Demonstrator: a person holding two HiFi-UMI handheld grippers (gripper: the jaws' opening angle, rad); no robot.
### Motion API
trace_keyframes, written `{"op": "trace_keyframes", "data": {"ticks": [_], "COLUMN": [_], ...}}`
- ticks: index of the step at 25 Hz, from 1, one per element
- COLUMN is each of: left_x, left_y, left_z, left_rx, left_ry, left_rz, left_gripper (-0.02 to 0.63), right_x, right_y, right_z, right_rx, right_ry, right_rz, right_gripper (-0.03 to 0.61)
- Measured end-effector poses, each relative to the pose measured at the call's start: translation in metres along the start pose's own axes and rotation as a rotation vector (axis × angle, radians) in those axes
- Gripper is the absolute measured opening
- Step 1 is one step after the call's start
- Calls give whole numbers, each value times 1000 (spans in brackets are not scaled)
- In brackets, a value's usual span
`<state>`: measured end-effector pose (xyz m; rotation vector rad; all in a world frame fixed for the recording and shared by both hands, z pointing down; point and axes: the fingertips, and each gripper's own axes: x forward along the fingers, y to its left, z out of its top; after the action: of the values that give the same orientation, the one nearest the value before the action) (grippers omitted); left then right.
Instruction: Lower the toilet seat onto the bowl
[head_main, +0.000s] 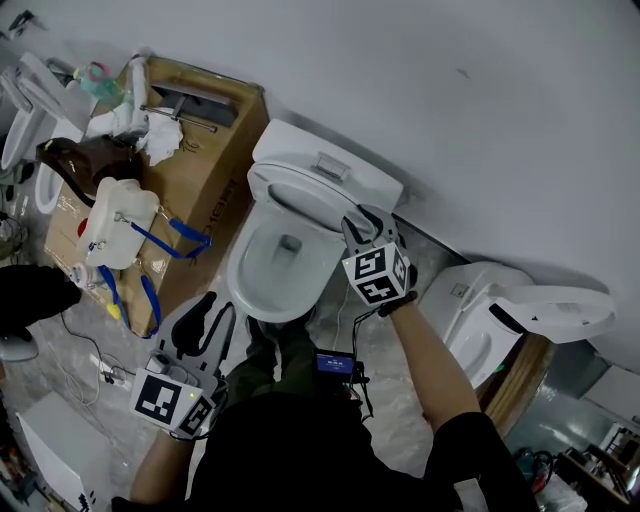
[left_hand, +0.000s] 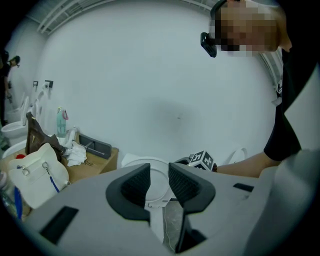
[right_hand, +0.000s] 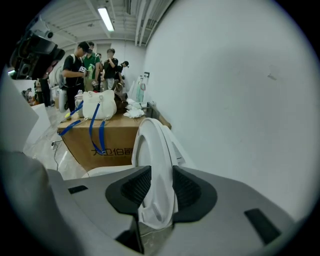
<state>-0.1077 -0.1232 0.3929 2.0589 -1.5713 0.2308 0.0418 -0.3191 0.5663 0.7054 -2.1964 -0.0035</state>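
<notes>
A white toilet stands against the wall, with its bowl (head_main: 262, 292) uncovered and its seat (head_main: 300, 197) raised against the tank (head_main: 330, 160). My right gripper (head_main: 360, 226) reaches to the right side of the raised seat. In the right gripper view the seat's rim (right_hand: 155, 145) stands upright between the two dark pads, which touch it on both sides, so my right gripper (right_hand: 160, 186) is shut on the seat. My left gripper (head_main: 203, 312) hangs low in front of the bowl. Its jaws (left_hand: 159, 181) are open with nothing between them.
A cardboard box (head_main: 215, 185) left of the toilet carries a white bag (head_main: 115, 222) with blue straps, rags and a bottle. Another toilet (head_main: 500, 310) lies to the right, and more stand at the far left (head_main: 25, 125). Cables run over the floor (head_main: 100, 365). People (right_hand: 90, 65) stand across the room.
</notes>
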Motion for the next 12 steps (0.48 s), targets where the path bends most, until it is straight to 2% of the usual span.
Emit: {"op": "trace_keyframes", "data": {"ticks": [7,12], "left_x": [6,10], "left_y": [-4,0], "left_z": [2,-4], "left_rx": [-18,-32], "left_ry": [-3,10], "left_rz": [-20,-22], "left_gripper": [121,121], "right_x": [-2,-7], "right_y": [4,8], "right_z": [-2,0], "right_rx": [13,42], "right_ry": [2,-13], "right_rz": [14,10], "right_gripper": [149,117]}}
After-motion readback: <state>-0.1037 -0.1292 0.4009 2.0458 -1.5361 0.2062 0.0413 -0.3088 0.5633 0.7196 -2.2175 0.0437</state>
